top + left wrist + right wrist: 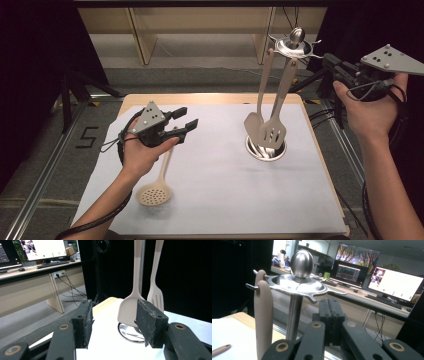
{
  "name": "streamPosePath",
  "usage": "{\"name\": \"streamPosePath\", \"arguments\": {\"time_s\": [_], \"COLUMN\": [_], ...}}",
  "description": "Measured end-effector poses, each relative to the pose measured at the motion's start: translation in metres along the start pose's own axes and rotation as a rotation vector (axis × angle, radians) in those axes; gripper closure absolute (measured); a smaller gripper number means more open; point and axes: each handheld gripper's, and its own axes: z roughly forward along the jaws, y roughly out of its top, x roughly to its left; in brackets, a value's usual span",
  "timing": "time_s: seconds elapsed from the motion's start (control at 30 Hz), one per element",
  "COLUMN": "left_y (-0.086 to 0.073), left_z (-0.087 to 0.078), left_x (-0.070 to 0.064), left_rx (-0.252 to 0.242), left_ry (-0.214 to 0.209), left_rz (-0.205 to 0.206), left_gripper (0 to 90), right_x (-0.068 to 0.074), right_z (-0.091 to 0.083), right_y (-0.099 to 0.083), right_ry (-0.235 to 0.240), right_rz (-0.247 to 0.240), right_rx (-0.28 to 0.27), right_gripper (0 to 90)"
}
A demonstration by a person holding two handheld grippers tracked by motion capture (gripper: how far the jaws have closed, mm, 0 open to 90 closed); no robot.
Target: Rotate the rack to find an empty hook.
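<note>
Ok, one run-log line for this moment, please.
left gripper: open, above beige skimmer spoon lying on table | right gripper: shut, empty, beside steel utensil stand | two beige spatulas hanging

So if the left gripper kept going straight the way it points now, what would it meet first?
Probably the solid spatula hanging on the utensil stand; it sits between the open left gripper fingers in its own view, though depth is unclear.

Beige skimmer [156, 186] flat on table, handle under left tongs [186, 119]

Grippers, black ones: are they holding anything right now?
No. The left gripper is open above the beige perforated skimmer spoon on the table, and the right gripper is shut on nothing.
</note>
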Motion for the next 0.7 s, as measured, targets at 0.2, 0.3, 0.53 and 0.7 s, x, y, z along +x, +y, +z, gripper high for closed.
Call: {"name": "streamPosePath", "arguments": {"time_s": [0.2, 0.3, 0.53, 0.7], "left_y": [0.001, 0.001, 0.001, 0.0], "left_z": [0.0, 0.0, -0.001, 0.0], "left_x": [0.001, 0.0, 0.001, 0.0], "left_rx": [-0.003, -0.003, -0.002, -0.002], "left_ry": [0.003, 0.002, 0.004, 0.002], "left_rz": [0.002, 0.003, 0.002, 0.001], "left_gripper": [47.1, 47.1, 47.1, 47.1], "right_x": [0.003, 0.005, 0.009, 0.008], "right_z": [-0.001, -0.001, -0.002, -0.003], "right_y": [0.001, 0.002, 0.005, 0.003], "right_ry": [0.012, 0.027, 0.022, -0.007], "right_rz": [-0.013, -0.026, -0.063, -0.07], "right_rx": [0.001, 0.001, 0.002, 0.012], "right_gripper": [90.0, 90.0, 90.0, 90.0]}}
